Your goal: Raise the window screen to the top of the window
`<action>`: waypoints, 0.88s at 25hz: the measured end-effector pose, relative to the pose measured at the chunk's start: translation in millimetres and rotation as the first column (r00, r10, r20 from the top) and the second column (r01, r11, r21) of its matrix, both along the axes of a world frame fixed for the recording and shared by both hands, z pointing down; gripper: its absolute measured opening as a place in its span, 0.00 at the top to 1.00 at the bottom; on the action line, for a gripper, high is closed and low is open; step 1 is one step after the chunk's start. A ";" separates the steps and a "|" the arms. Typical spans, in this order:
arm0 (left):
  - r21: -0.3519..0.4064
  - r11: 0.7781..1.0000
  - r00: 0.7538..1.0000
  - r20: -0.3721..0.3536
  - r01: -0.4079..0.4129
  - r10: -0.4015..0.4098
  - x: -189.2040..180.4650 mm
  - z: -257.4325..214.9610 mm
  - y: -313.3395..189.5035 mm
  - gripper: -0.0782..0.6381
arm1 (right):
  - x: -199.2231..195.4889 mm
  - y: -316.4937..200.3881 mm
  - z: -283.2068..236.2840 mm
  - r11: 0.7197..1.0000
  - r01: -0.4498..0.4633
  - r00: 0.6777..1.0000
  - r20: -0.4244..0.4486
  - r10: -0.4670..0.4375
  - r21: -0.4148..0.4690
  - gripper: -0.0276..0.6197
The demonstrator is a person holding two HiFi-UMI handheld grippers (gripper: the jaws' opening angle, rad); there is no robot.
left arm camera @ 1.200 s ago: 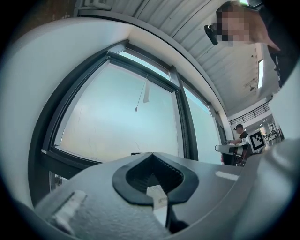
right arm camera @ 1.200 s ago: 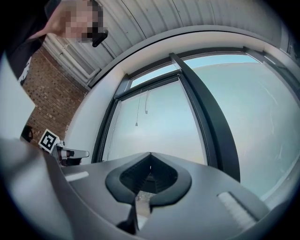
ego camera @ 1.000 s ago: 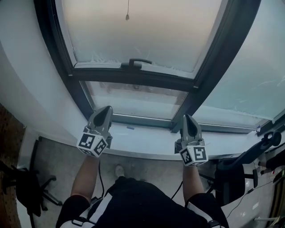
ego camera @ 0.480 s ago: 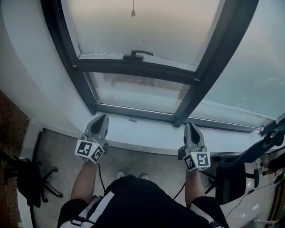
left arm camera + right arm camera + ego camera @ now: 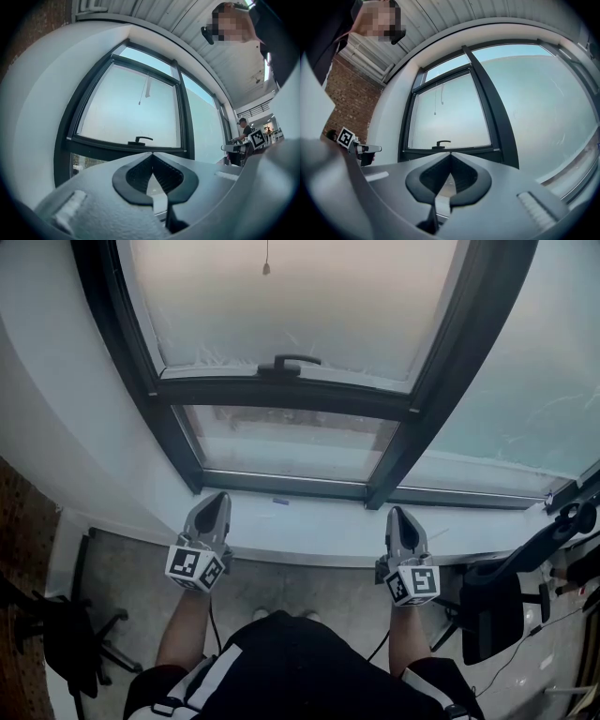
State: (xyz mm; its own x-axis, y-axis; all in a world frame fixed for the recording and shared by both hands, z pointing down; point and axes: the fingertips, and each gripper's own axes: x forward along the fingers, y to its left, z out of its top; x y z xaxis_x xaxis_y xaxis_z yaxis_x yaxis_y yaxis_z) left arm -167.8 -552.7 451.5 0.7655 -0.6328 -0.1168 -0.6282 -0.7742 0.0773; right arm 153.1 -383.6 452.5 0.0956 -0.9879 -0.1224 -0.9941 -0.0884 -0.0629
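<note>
The window screen (image 5: 291, 296) is a pale sheet filling the upper pane of the dark-framed window. A black handle (image 5: 289, 363) sits on its bottom bar, and a thin pull cord (image 5: 266, 266) hangs in front of it. Below the bar, a clear strip of glass (image 5: 281, 442) shows. My left gripper (image 5: 217, 500) and right gripper (image 5: 400, 514) hover over the white sill, well short of the handle. Both are shut and hold nothing. The left gripper view shows its jaws (image 5: 151, 153) meeting under the handle (image 5: 139, 139). So does the right gripper view (image 5: 450, 153), with the handle (image 5: 442, 142) above.
A white sill (image 5: 319, 526) runs under the window, and a larger fixed pane (image 5: 525, 381) stands to the right. Office chairs stand on the floor at left (image 5: 56, 634) and right (image 5: 497, 606). A brick wall (image 5: 351, 103) is on the left; a person (image 5: 243, 129) stands far off.
Both grippers have sunk and drawn back from the window frame toward the sill's near edge. Their jaws have stayed shut. The screen and handle have not moved.
</note>
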 end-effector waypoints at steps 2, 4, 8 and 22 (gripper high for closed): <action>-0.030 0.999 1.000 0.008 -0.013 0.013 1.6 7.4 2.7 0.89 | -9.0 -2.0 10.8 0.999 0.006 1.000 0.001 -0.006 -0.032 0.95; -0.041 0.999 1.000 0.003 -0.025 0.025 5.6 7.9 4.0 0.89 | -14.3 -6.1 16.6 0.999 0.009 1.000 0.006 -0.009 -0.049 0.95; -0.063 0.997 0.999 -0.019 -0.040 0.039 8.8 11.2 2.2 0.89 | -19.0 -12.3 20.5 0.998 0.012 0.999 0.032 -0.010 -0.057 0.95; -0.095 0.992 0.996 -0.036 -0.086 0.083 13.4 15.7 -5.7 0.88 | -23.6 -26.9 22.7 0.997 0.023 0.999 0.036 -0.021 -0.076 0.95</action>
